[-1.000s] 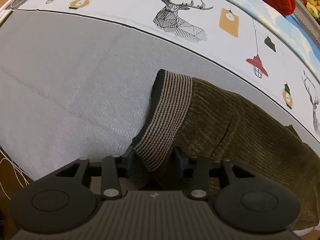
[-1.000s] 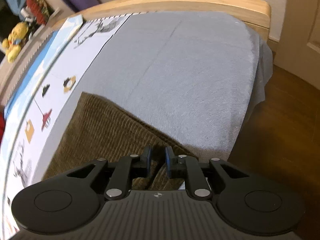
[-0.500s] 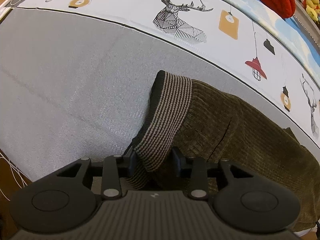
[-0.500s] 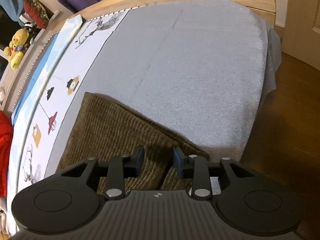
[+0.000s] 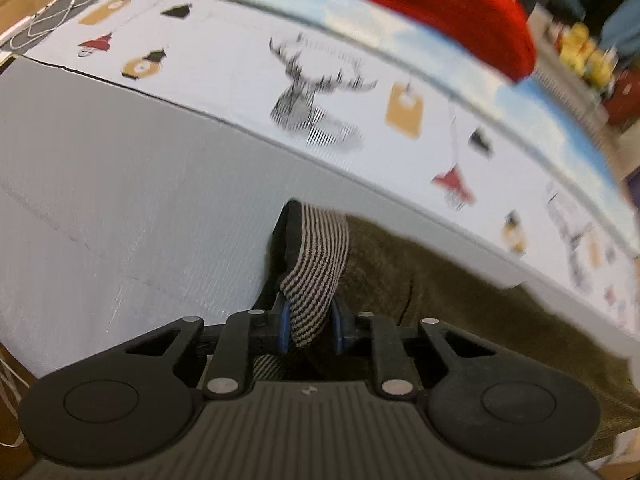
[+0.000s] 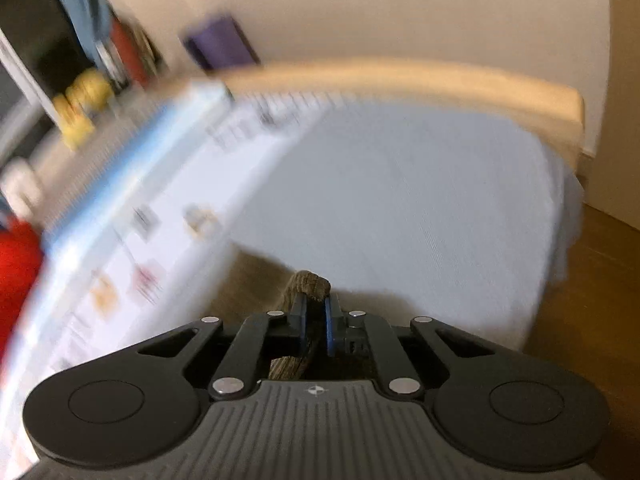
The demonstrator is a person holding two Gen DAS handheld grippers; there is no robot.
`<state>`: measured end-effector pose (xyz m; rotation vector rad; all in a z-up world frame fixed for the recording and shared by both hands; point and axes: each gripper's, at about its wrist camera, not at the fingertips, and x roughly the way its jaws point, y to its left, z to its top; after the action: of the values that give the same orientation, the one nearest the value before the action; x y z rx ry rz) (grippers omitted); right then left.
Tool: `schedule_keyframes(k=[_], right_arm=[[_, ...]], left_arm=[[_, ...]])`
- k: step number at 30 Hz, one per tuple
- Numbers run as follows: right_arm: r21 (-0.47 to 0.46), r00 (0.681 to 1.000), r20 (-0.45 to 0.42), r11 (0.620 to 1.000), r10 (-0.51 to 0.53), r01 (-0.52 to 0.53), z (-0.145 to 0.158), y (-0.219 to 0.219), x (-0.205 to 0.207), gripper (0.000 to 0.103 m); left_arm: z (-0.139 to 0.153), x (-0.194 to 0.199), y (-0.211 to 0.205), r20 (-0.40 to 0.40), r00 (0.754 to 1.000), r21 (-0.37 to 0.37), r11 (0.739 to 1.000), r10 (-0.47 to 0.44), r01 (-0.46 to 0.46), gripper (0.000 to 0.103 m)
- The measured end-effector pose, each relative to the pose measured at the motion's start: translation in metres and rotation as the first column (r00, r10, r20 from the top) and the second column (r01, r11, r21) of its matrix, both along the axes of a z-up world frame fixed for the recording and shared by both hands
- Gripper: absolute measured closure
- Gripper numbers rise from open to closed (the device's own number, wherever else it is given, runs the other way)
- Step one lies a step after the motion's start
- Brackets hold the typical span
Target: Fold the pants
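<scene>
bed (image 5: 120, 200) fills both views: grey sheet, with a white printed strip (image 5: 248, 60) (deer, lamps, tags) along its far side and a wooden end board (image 6: 400, 76) seen from the right wrist. red bundle (image 5: 448, 12) sits beyond the print strip, blurry. right view is heavily motion-smeared.

pants (image 5: 460, 300): olive-brown corduroy, lying on the grey sheet near the bed's edge, with both gripped parts raised off the sheet. striped waistband (image 5: 320, 256) stands up toward the left camera.

left gripper (image 5: 309, 330): jaws have just been closing, now pinching the striped waistband, fabric bunched between the blue pads.

right gripper (image 6: 317, 326): jaws have just snapped nearly together, pinching a corduroy corner (image 6: 308, 282) of the pants; a tuft pokes up above the fingertips.
</scene>
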<state>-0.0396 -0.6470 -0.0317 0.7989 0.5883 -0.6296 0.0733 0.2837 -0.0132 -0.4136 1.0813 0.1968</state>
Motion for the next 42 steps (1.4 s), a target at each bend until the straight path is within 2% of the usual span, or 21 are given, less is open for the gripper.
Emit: schedule_keyframes(k=[2, 4, 6, 8, 10, 13, 15, 16, 18, 19, 24, 25, 27, 29, 31, 32, 33, 34, 36, 40, 42], right_arm=[[-0.010, 0.999, 0.010, 0.999, -0.033, 0.034, 0.012, -0.001, -0.011, 0.095], [-0.005, 0.992, -0.118, 0.999, -0.053, 0.053, 0.004, -0.004, -0.015, 0.095], [0.072, 0.958, -0.280, 0.994, -0.056, 0.079, -0.027, -0.011, -0.017, 0.095], [0.167, 0.931, -0.365, 0.981, -0.034, 0.102, -0.058, -0.019, -0.018, 0.094], [0.152, 0.909, -0.417, 0.986, 0.001, 0.068, -0.069, -0.017, -0.014, 0.091], [0.142, 0.914, -0.405, 0.988, 0.000, 0.063, -0.064, -0.016, -0.013, 0.085], [0.169, 0.919, -0.394, 0.982, -0.011, 0.084, -0.065, -0.019, -0.013, 0.072], [0.181, 0.918, -0.396, 0.978, -0.021, 0.100, -0.069, -0.021, -0.016, 0.065], [0.210, 0.920, -0.390, 0.968, -0.043, 0.134, -0.075, -0.026, -0.019, 0.063], [0.231, 0.924, -0.379, 0.962, -0.050, 0.147, -0.076, -0.024, -0.018, 0.061], [0.297, 0.934, -0.355, 0.944, -0.033, 0.146, -0.090, -0.021, -0.011, 0.051], [0.287, 0.932, -0.362, 0.948, -0.025, 0.137, -0.090, -0.020, -0.009, 0.052], [0.254, 0.927, -0.375, 0.959, -0.022, 0.126, -0.086, -0.017, -0.005, 0.070], [0.228, 0.936, -0.350, 0.967, -0.028, 0.114, -0.078, -0.014, -0.004, 0.078], [0.177, 0.961, -0.275, 0.982, -0.014, 0.065, -0.059, -0.008, 0.002, 0.081], [0.144, 0.977, -0.211, 0.989, 0.016, 0.014, -0.046, -0.004, 0.008, 0.081], [0.104, 0.987, -0.155, 0.994, 0.048, -0.032, -0.035, 0.001, 0.014, 0.081], [0.063, 0.990, -0.122, 0.996, 0.070, -0.063, -0.027, 0.005, 0.019, 0.081], [0.053, 0.989, -0.134, 0.997, 0.057, -0.051, -0.026, 0.006, 0.022, 0.081], [0.203, 0.966, -0.252, 0.974, -0.052, 0.105, -0.062, -0.016, 0.008, 0.081], [0.217, 0.962, -0.263, 0.968, -0.067, 0.127, -0.068, -0.020, 0.002, 0.081]], left_arm=[[0.007, -0.009, 0.004, 0.005, 1.000, 0.013, 1.000, -0.004, 0.004, 0.081], [-0.001, -0.012, 0.008, -0.049, 0.998, 0.018, 0.999, -0.026, 0.027, 0.081], [-0.018, -0.009, 0.008, -0.140, 0.988, 0.035, 0.997, -0.066, 0.071, 0.080], [-0.039, -0.005, 0.003, -0.245, 0.963, 0.048, 0.991, -0.113, 0.128, 0.078], [-0.047, -0.004, 0.005, -0.271, 0.955, 0.057, 0.988, -0.123, 0.143, 0.066], [-0.035, -0.005, 0.017, -0.213, 0.976, 0.035, 0.998, -0.051, 0.060, 0.048], [-0.030, -0.003, 0.025, -0.169, 0.986, 0.024, 1.000, -0.001, 0.005, 0.031], [-0.029, -0.002, 0.027, -0.160, 0.987, 0.017, 1.000, 0.013, -0.010, 0.028], [-0.032, 0.005, 0.027, -0.149, 0.989, -0.001, 1.000, 0.005, -0.006, 0.025], [-0.036, 0.009, 0.026, -0.147, 0.989, -0.006, 1.000, -0.005, 0.004, 0.019], [-0.061, 0.019, 0.027, -0.176, 0.984, -0.008, 1.000, -0.006, 0.004, 0.013], [-0.062, 0.019, 0.030, -0.172, 0.985, -0.027, 1.000, -0.003, -0.002, 0.013], [-0.068, 0.022, 0.029, -0.157, 0.987, -0.063, 0.998, -0.022, 0.012, 0.020], [-0.067, 0.028, 0.023, -0.146, 0.987, -0.084, 0.995, -0.066, 0.054, 0.049], [-0.060, 0.029, 0.014, -0.116, 0.987, -0.052, 0.993, -0.113, 0.107, 0.068], [-0.058, 0.028, 0.012, -0.116, 0.985, -0.033, 0.991, -0.130, 0.127, 0.073], [-0.055, 0.028, 0.012, -0.108, 0.985, -0.052, 0.991, -0.132, 0.127, 0.083], [-0.052, 0.027, 0.015, -0.092, 0.989, -0.070, 0.992, -0.113, 0.107, 0.084], [-0.049, 0.021, 0.022, -0.080, 0.993, -0.082, 0.994, -0.084, 0.078, 0.084], [-0.059, 0.014, 0.013, -0.158, 0.976, -0.007, 0.989, -0.146, 0.147, 0.084], [-0.057, 0.012, 0.017, -0.150, 0.980, -0.034, 0.991, -0.129, 0.126, 0.084]])
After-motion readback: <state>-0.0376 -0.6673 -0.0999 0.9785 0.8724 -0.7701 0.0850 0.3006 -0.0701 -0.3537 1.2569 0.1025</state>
